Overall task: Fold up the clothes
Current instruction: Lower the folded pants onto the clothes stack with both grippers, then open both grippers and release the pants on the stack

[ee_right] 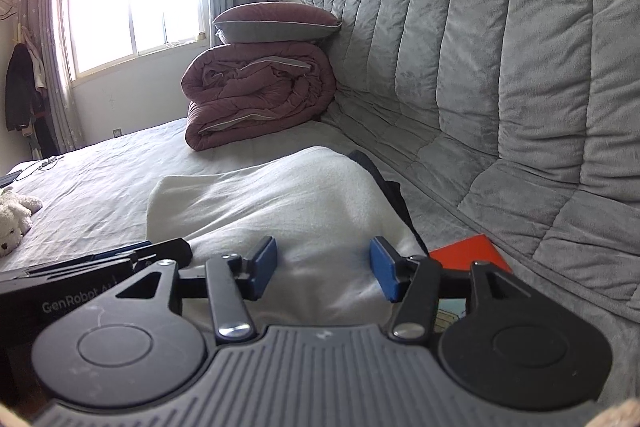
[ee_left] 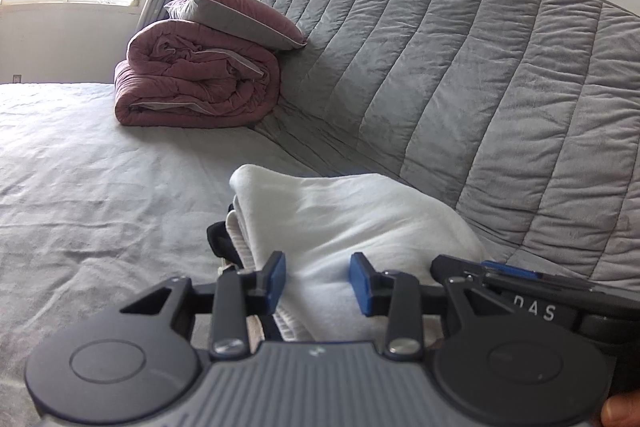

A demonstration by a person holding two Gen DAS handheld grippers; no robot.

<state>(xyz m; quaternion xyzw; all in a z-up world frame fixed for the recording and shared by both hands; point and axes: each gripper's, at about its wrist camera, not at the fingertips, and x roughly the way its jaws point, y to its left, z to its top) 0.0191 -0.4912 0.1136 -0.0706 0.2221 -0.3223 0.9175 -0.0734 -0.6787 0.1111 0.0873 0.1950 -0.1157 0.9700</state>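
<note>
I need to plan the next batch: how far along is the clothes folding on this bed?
Looks done: a folded white garment tops a small stack, with ribbed and dark layers beneath. In hand: nothing; the left gripper and right gripper are both open, with the white garment between their fingers. Left: no unfolded clothes are visible.

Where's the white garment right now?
The white garment lies folded on the bed sheet just ahead of both open grippers, beside the grey quilted headboard.

White garment (ee_left: pixel 344 211), quilted grey headboard (ee_left: pixel 500 99), mauve duvet (ee_left: pixel 196 83).
</note>
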